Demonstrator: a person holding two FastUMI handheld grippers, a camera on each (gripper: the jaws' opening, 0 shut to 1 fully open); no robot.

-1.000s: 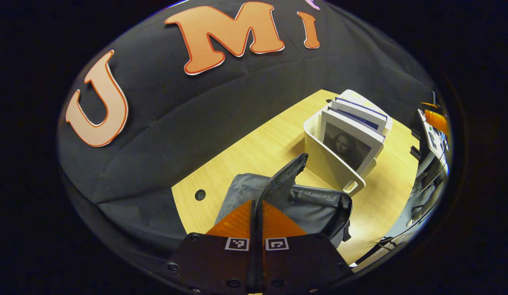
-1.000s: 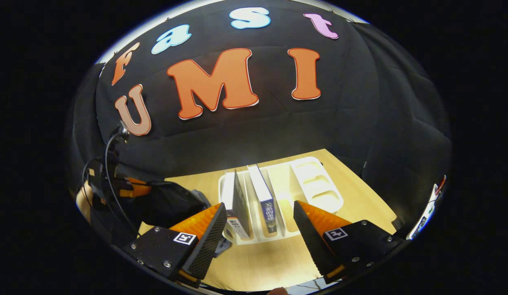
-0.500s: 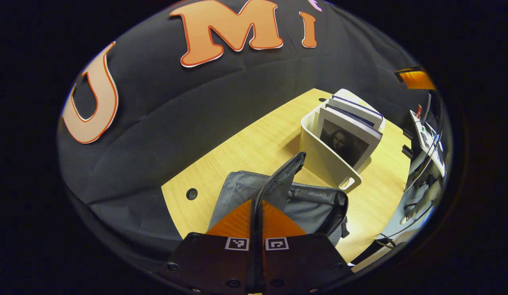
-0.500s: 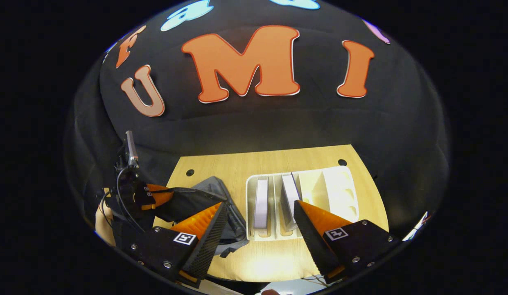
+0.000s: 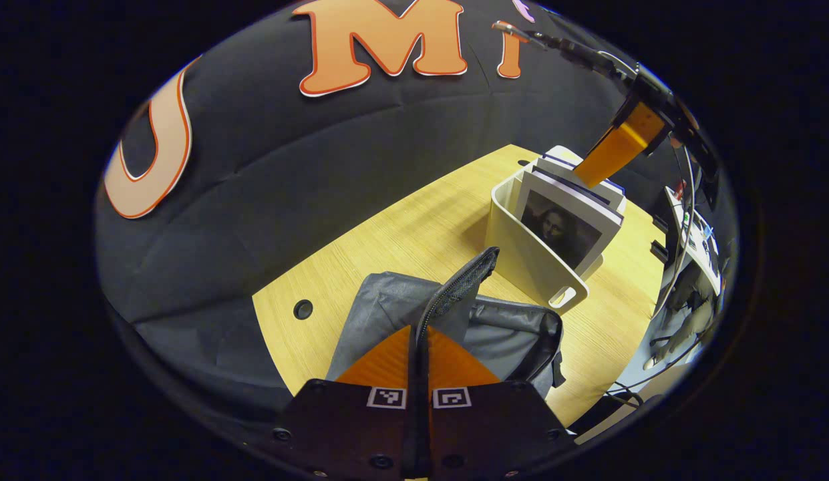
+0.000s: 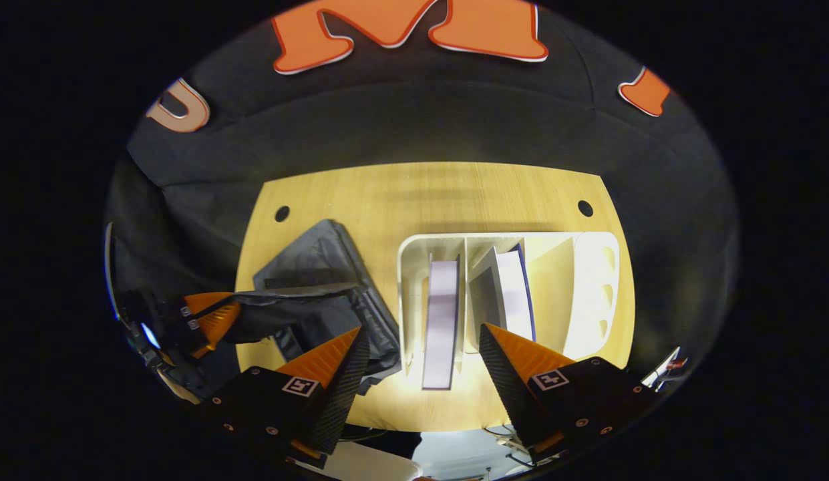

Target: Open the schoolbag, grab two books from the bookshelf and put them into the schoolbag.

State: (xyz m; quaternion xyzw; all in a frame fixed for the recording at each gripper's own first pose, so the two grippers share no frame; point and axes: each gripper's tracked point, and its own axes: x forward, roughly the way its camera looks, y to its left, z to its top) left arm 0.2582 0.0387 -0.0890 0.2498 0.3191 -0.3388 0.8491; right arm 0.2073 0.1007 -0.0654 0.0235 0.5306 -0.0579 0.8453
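Note:
A grey schoolbag (image 5: 494, 334) lies on the wooden table. My left gripper (image 5: 419, 334) is shut on its zipper flap (image 5: 461, 287), holding the flap lifted. A white bookshelf (image 5: 531, 264) stands beyond the bag with two upright books (image 5: 566, 224) in it. In the right gripper view I look down from above: my right gripper (image 6: 421, 344) is open over the bookshelf (image 6: 601, 280), its fingers straddling the left book (image 6: 442, 314). The second book (image 6: 513, 294) leans in the neighbouring slot. The schoolbag (image 6: 320, 260) lies left of the shelf, with the left gripper (image 6: 214, 310) holding its flap.
The wooden table (image 6: 414, 200) has two round cable holes (image 6: 281, 214) near its far corners. Black cloth wall rises behind it. Equipment and cables (image 5: 695, 234) stand past the table's right end. The right gripper (image 5: 614, 143) hangs above the shelf in the left gripper view.
My right gripper has risen and tipped downward, now looking straight down on the bookshelf and coming over the books. The left gripper keeps holding the bag flap, nearly still.

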